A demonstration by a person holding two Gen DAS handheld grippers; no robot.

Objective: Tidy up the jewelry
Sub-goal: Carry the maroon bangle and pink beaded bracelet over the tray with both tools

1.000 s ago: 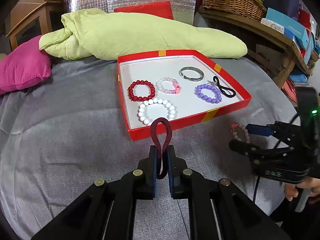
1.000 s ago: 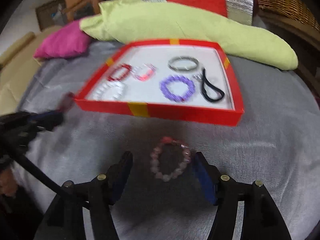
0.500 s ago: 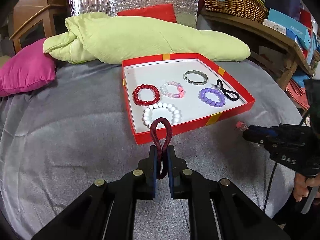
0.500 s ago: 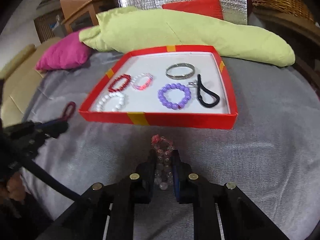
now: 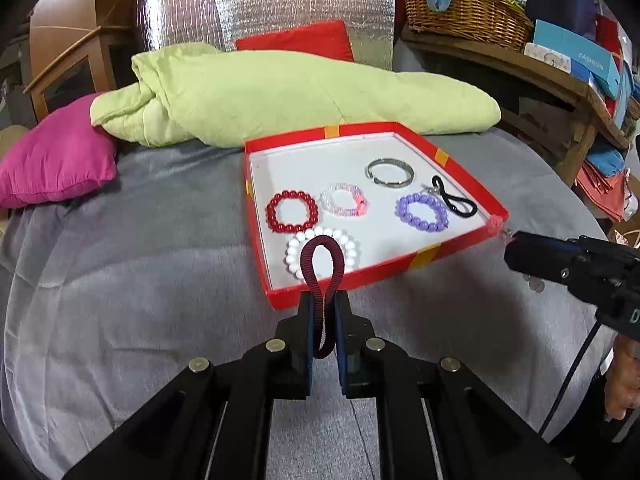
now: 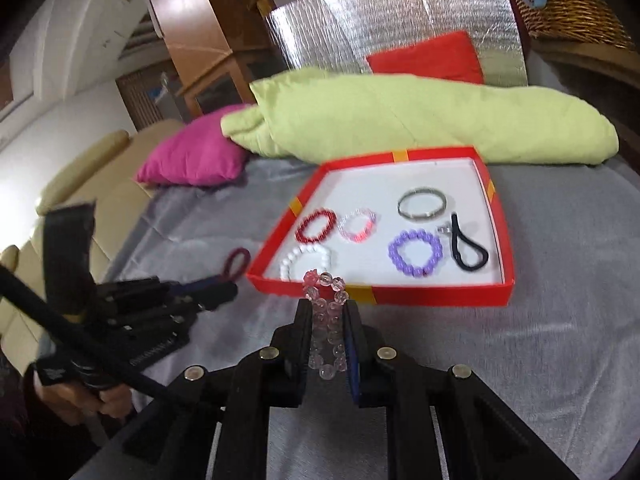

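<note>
A red tray (image 5: 352, 276) (image 6: 420, 294) with a white floor lies on the grey cover and holds red, pink, white and purple bead bracelets, a metal bangle (image 5: 389, 173) and a black band (image 5: 456, 202). My left gripper (image 5: 323, 308) is shut on a dark red hair band (image 5: 322, 256), held just in front of the tray's near edge. My right gripper (image 6: 329, 316) is shut on a clear pink bead bracelet (image 6: 326, 300), lifted off the cover near the tray's front wall; it also shows in the left wrist view (image 5: 516, 246).
A light green quilt (image 5: 288, 96), a pink pillow (image 5: 56, 164) and a red cushion (image 5: 296, 42) lie behind the tray. A wooden shelf with a wicker basket (image 5: 464, 12) stands at the right. Grey cover (image 5: 140, 272) surrounds the tray.
My right gripper closed on the pink bead bracelet and lifted it off the cover toward the tray. My left gripper moved closer to the tray, still holding the hair band.
</note>
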